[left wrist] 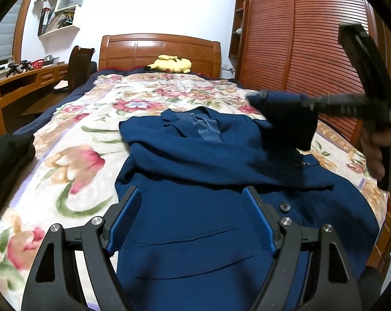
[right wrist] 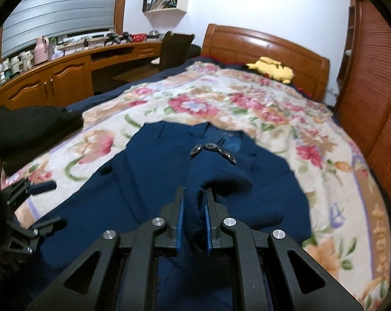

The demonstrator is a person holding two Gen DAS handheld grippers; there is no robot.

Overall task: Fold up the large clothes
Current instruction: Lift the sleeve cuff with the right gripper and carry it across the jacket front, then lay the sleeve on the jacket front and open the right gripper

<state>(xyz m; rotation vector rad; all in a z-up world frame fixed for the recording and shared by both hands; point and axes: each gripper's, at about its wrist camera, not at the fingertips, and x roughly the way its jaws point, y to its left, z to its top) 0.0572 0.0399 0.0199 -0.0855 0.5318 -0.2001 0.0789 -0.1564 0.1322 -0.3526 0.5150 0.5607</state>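
Observation:
A navy blue blazer (left wrist: 195, 171) lies face up on the floral bedspread, collar toward the headboard. My left gripper (left wrist: 192, 194) is open and empty, hovering just above the blazer's lower front near a button (left wrist: 285, 206). My right gripper (right wrist: 194, 194) is shut on the blazer's sleeve cuff (right wrist: 195, 181), with its row of dark buttons (right wrist: 216, 151) showing beyond the fingertips. In the left wrist view the right gripper (left wrist: 260, 96) holds that sleeve lifted over the blazer's right shoulder. The left gripper (right wrist: 47, 202) shows at the left edge of the right wrist view.
The floral bedspread (left wrist: 91, 119) covers the bed. A yellow plush toy (left wrist: 170, 64) lies by the wooden headboard (left wrist: 159, 49). A folded black garment (right wrist: 34, 127) sits at the bed's left edge. A desk (right wrist: 65, 67) stands left, a wardrobe (left wrist: 299, 39) right.

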